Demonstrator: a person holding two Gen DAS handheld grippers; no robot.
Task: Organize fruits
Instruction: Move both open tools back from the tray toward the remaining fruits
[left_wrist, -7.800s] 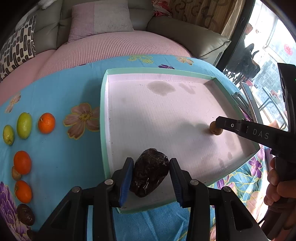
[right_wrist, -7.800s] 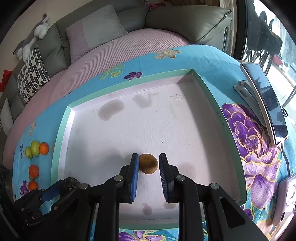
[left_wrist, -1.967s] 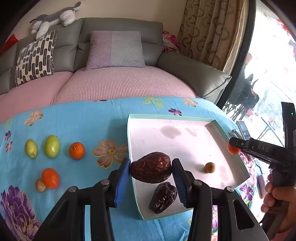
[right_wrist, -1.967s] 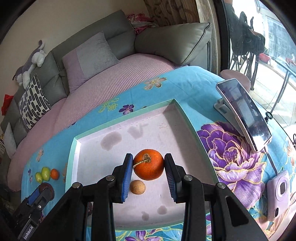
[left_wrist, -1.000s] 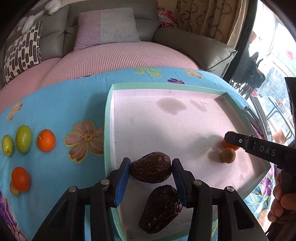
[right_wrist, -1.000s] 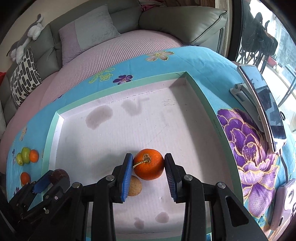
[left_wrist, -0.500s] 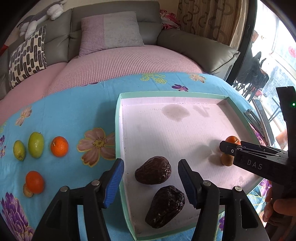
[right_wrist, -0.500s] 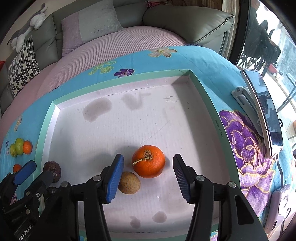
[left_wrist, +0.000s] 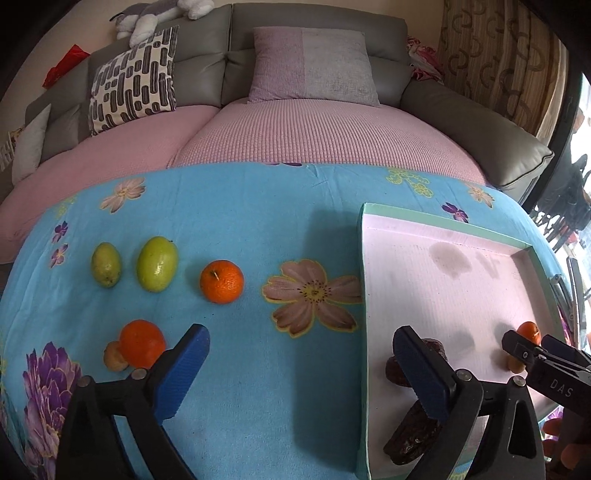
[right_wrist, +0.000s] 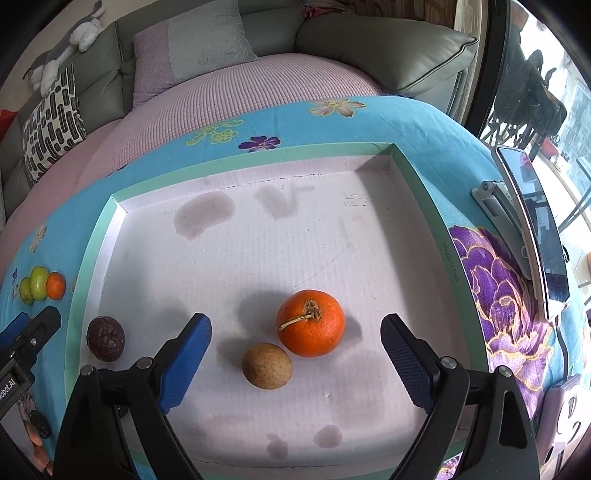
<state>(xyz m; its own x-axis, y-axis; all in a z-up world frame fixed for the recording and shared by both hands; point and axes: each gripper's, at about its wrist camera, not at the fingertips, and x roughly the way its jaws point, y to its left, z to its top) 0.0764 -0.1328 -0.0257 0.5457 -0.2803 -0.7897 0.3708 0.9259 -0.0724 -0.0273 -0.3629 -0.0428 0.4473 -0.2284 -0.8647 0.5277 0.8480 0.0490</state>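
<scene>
In the right wrist view, an orange (right_wrist: 311, 323) and a small brown round fruit (right_wrist: 266, 365) lie in the pink tray with a green rim (right_wrist: 92, 243). My right gripper (right_wrist: 295, 345) stands open just before them. A dark wrinkled fruit (right_wrist: 105, 338) lies at the tray's left side. In the left wrist view, my left gripper (left_wrist: 301, 363) is wide open over the blue floral cloth (left_wrist: 240, 229), holding nothing. Two dark wrinkled fruits (left_wrist: 413, 439) sit in the tray behind its right finger (left_wrist: 421, 373). On the cloth lie two green fruits (left_wrist: 157, 264), two oranges (left_wrist: 221, 281) and a small brown fruit (left_wrist: 113, 356).
A grey sofa with pink cushions (left_wrist: 314, 122) runs behind the table. A phone on a stand (right_wrist: 528, 221) sits right of the tray. A white device (right_wrist: 565, 410) lies at the far right edge. A person's fingers (left_wrist: 561, 435) hold the right gripper's handle.
Both grippers opened wider and drew back. The left one let go of a dark fruit in the tray and swung left over the cloth. The right one released the orange beside the brown fruit.
</scene>
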